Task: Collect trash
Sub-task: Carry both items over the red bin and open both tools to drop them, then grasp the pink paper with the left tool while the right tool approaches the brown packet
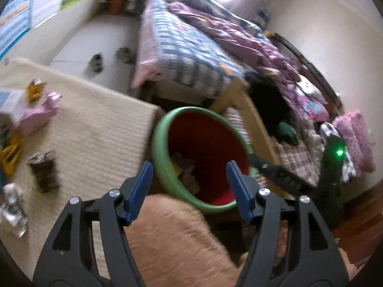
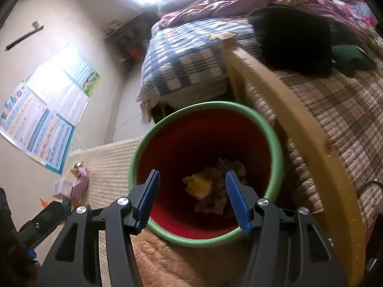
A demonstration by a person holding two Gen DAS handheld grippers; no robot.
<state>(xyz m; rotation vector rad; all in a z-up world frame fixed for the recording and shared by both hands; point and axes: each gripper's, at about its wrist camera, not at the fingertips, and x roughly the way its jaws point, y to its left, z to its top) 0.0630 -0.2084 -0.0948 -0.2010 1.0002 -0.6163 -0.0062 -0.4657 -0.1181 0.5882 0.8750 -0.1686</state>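
A red bin with a green rim (image 2: 134,165) stands beside the bed, with crumpled yellow and pale trash (image 2: 205,186) at its bottom. My right gripper (image 2: 191,179) hangs open over the bin's mouth, nothing between its blue pads. My left gripper (image 1: 189,169) is also open and empty at the near side of the bin's rim (image 1: 162,157). On the cream mat (image 1: 95,131) to the left lie a dark wrapper (image 1: 44,172), a crumpled silvery wrapper (image 1: 13,205), a pink wrapper (image 1: 40,114) and yellow scraps (image 1: 36,89).
A bed with a blue checked quilt (image 1: 186,47) and a wooden frame (image 2: 275,91) stands right behind the bin. A black garment (image 2: 292,38) lies on it. A fuzzy orange cover (image 1: 172,239) is under both grippers. Slippers (image 1: 95,62) sit on the floor.
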